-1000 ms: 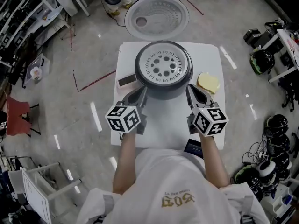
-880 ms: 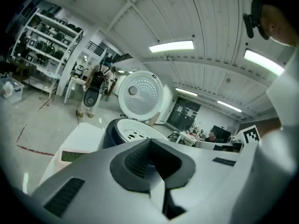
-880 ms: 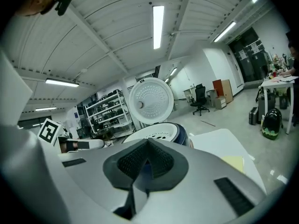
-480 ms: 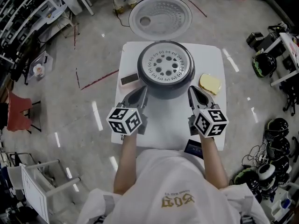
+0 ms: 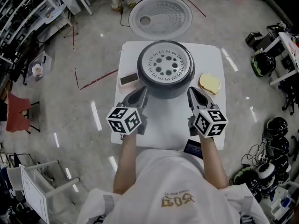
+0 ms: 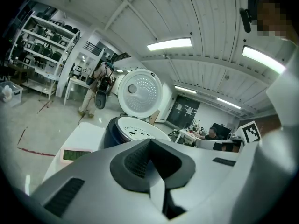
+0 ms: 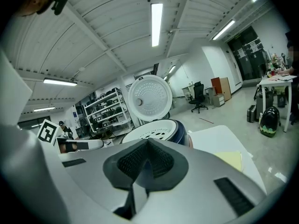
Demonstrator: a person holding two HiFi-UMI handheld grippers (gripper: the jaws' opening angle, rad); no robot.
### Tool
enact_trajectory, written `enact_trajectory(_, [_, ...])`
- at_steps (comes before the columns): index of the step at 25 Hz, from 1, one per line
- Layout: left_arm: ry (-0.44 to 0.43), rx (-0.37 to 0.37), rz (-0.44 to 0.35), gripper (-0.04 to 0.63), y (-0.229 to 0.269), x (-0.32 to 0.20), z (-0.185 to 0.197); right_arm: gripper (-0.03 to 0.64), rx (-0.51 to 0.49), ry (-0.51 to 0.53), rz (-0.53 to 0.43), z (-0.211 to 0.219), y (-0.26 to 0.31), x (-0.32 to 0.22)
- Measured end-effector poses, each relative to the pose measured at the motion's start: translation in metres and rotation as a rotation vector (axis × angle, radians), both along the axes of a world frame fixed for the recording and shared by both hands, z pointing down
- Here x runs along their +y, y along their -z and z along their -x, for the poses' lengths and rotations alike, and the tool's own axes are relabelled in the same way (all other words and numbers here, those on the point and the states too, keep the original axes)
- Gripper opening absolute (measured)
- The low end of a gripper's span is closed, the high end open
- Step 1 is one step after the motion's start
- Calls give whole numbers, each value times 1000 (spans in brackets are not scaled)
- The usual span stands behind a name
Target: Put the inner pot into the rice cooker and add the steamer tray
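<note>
The dark blue rice cooker (image 5: 165, 88) stands at the far middle of the white table (image 5: 166, 125), its round lid (image 5: 160, 16) swung open behind it. A white steamer tray (image 5: 165, 66) with round holes sits in its top; the inner pot is hidden beneath. My left gripper (image 5: 142, 92) is shut and empty just short of the cooker's near left side. My right gripper (image 5: 191, 91) is shut and empty near its right side. The tray (image 6: 136, 129) and lid (image 6: 138, 90) show beyond the left gripper (image 6: 150, 146). The tray (image 7: 154, 131) lies past the right gripper (image 7: 148, 146).
A yellow cloth (image 5: 209, 83) lies on the table right of the cooker. A small pale device with a dark screen (image 5: 128, 80) lies on the left. A dark flat object (image 5: 192, 147) sits at the near right edge. Shelving and helmets surround the table on the floor.
Both grippers have stayed in place, still shut. Only the head view has shifted slightly.
</note>
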State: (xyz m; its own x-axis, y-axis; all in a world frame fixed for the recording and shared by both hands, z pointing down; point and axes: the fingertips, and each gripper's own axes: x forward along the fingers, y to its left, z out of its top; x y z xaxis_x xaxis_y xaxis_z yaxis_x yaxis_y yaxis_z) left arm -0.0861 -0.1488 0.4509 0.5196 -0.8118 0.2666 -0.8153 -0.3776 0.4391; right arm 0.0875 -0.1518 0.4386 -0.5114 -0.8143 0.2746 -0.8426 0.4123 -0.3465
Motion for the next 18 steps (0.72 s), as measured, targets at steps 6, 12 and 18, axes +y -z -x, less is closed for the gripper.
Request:
enact_trajectory(6, [-4, 14, -3, 15, 0, -2, 3, 11, -20, -5, 7, 2, -1, -1])
enact_trajectory(12, [-11, 46, 6, 15, 1, -2, 7, 11, -47, 12, -1, 10, 2, 0])
enact_trajectory(18, [-20, 41, 13, 15, -5, 1, 6, 11, -24, 55, -22, 18, 2, 6])
